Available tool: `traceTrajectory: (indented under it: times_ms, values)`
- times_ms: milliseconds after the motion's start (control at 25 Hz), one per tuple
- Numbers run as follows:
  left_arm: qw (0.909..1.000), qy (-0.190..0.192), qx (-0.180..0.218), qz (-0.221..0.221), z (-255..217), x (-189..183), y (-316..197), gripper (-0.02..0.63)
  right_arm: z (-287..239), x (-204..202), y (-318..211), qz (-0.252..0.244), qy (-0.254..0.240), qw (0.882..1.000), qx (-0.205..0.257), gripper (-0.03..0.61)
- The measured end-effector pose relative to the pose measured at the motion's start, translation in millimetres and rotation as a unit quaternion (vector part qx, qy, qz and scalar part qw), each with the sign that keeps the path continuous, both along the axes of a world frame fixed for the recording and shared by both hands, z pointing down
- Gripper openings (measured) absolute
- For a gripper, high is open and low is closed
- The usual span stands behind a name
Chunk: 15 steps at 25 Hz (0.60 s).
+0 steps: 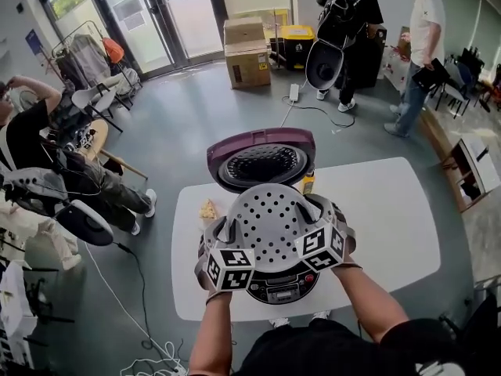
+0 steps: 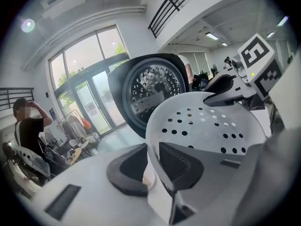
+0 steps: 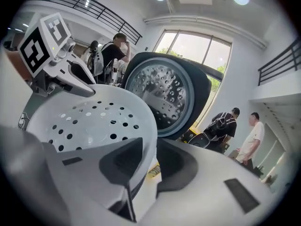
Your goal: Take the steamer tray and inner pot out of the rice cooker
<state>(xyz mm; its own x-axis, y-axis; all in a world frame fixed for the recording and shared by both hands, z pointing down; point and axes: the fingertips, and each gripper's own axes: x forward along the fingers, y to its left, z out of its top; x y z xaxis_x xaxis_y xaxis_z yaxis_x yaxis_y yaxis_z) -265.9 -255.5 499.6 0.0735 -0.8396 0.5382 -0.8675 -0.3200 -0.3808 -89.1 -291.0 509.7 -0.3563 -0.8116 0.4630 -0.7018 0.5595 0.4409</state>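
The white perforated steamer tray (image 1: 272, 224) hangs above the rice cooker (image 1: 282, 287), whose purple lid (image 1: 261, 157) stands open behind it. My left gripper (image 1: 225, 231) is shut on the tray's left rim and my right gripper (image 1: 325, 216) on its right rim. In the left gripper view the dark pads (image 2: 176, 164) clamp the thin rim of the tray (image 2: 207, 126), with the lid (image 2: 150, 91) beyond. The right gripper view shows the same: my right gripper (image 3: 149, 161) pinches the tray (image 3: 94, 121) at its edge. The inner pot is hidden under the tray.
The cooker stands on a white table (image 1: 391, 210), with a small yellowish item (image 1: 208, 209) at its left. A person sits on a chair at the far left (image 1: 47, 147). Two people (image 1: 352, 22) stand at the back right, near cardboard boxes (image 1: 246, 53).
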Motion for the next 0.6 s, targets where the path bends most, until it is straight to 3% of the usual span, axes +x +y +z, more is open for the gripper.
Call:
traceTrajectory:
  times_ms: [320,600]
  values:
    - [0.9988,0.002,0.025,0.041,-30,26,25,0.080,-28,28,36,0.035,-0.004,0.999,0.026,0.092]
    - [0.9977,-0.012,0.030,0.060,-37,91,22,0.077,-31,92,39,0.049,-0.008,0.998,0.030,0.094]
